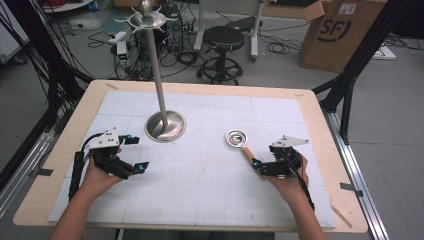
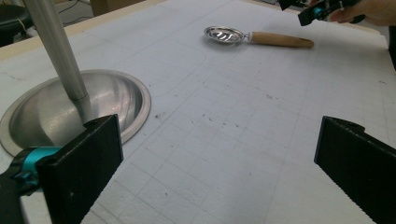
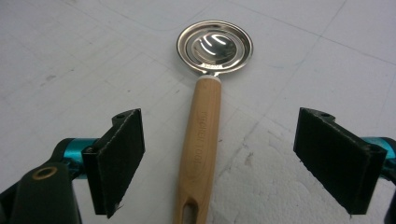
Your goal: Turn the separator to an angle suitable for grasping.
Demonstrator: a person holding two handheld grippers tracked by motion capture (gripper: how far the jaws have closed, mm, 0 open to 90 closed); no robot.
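Note:
A metal spoon (image 1: pixel 235 138) with a round ringed bowl and a light wooden handle (image 3: pixel 201 140) lies flat on the white gridded mat (image 1: pixel 200 175), right of centre. My right gripper (image 1: pixel 264 155) is open at the handle's near end. In the right gripper view the handle runs between its two black pads (image 3: pixel 119 158), touching neither, and the gripper (image 3: pixel 226 158) holds nothing. My left gripper (image 1: pixel 137 153) is open and empty at the left, just in front of the stand's round base (image 1: pixel 165 126). The left gripper view has the spoon (image 2: pixel 225 34) far off.
A tall metal pole (image 1: pixel 156 65) rises from a dished steel base (image 2: pixel 116 95) on the mat, topped by a hook crown (image 1: pixel 145 18). The wooden table edge (image 1: pixel 200 86) frames the mat. Beyond the table are a stool (image 1: pixel 223 40), cables and a cardboard box (image 1: pixel 340 30).

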